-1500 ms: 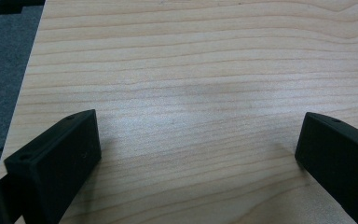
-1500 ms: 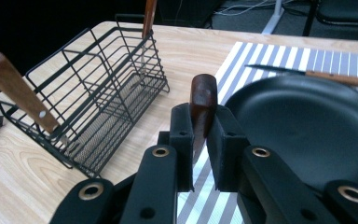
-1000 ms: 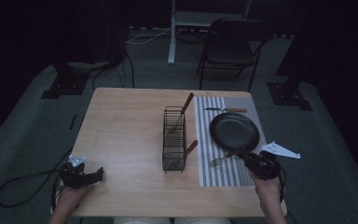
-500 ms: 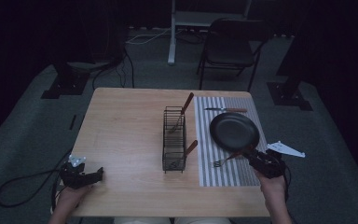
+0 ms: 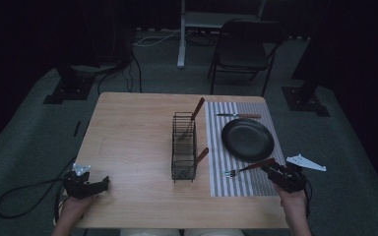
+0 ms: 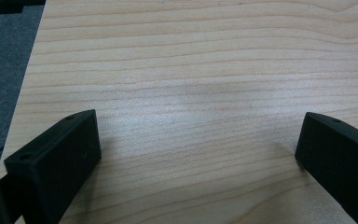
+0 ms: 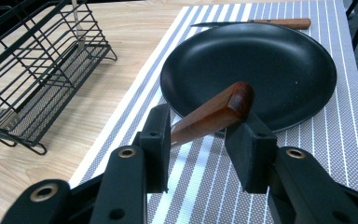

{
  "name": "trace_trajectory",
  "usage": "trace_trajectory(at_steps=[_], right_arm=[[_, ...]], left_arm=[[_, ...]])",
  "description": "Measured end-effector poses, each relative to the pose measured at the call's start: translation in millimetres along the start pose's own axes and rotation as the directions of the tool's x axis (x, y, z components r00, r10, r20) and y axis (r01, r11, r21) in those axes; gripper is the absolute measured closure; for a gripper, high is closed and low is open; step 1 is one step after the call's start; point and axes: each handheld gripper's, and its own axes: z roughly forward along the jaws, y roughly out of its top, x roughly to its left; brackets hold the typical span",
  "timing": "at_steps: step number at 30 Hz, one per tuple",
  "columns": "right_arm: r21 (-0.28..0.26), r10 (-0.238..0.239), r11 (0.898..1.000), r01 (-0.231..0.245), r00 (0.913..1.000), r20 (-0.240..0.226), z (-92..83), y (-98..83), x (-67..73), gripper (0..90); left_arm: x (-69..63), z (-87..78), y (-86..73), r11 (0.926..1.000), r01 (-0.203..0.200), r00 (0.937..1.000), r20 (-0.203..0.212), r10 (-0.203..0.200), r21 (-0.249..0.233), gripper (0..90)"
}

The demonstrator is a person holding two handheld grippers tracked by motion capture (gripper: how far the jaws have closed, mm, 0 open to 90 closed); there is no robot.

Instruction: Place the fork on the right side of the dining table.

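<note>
**Two grippers at the near edge, fork handle between the right jaws**

Two black grippers sit at the near side of the wooden table (image 5: 128, 132). The right gripper (image 5: 275, 171) is at the near right corner of the striped placemat (image 5: 216, 172), with the fork (image 5: 246, 168) lying on the mat, tines pointing left and its wooden handle rising toward the gripper. In the right gripper view the handle (image 7: 212, 114) stands between the two jaws, which have just been opening; a gap shows beside the handle on the right, and on the left the contact cannot be told. The handle's end overlaps the near rim of the black pan (image 7: 256, 70), which rests on the mat. A knife (image 5: 238, 116) lies beyond the pan, at the mat's far end. Left of the mat stands a wire rack (image 5: 183, 147) holding two wooden-handled utensils.

The left gripper (image 5: 101, 183) rests at the near left corner, jaws wide apart over bare wood.
</note>
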Motion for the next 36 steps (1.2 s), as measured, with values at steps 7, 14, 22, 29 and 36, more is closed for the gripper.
trace_trajectory(at_steps=[7,14,22,29,36], right_arm=[[0.016,0.007,1.000,-0.007,0.9999,0.013,2.0,-10.6,-8.7,57.5],[0.053,0.049,0.997,-0.049,0.9988,-0.002,9.6,-24.9,-25.1,56.4],[0.082,0.097,0.992,-0.095,0.9950,-0.024,22.0,-39.0,-45.4,55.4],[0.116,0.121,0.986,-0.118,0.9925,-0.019,30.5,-47.0,-59.6,53.2],[0.156,0.120,0.981,-0.117,0.9927,-0.009,39.3,-51.9,-67.5,50.9]], left_arm=[[0.0,0.0,0.0,1.0000,0.000,1.0000,0.000,0.000,0.000,0.2],[0.0,0.0,0.0,1.0000,0.000,1.0000,0.000,0.000,0.000,0.2],[0.1,-0.1,0.0,1.0000,-0.002,1.0000,0.000,0.002,0.001,0.2],[0.1,-0.1,0.0,1.0000,-0.002,1.0000,0.000,0.002,0.001,0.2],[0.1,-0.1,0.0,1.0000,-0.002,1.0000,0.000,0.002,0.002,0.2]])
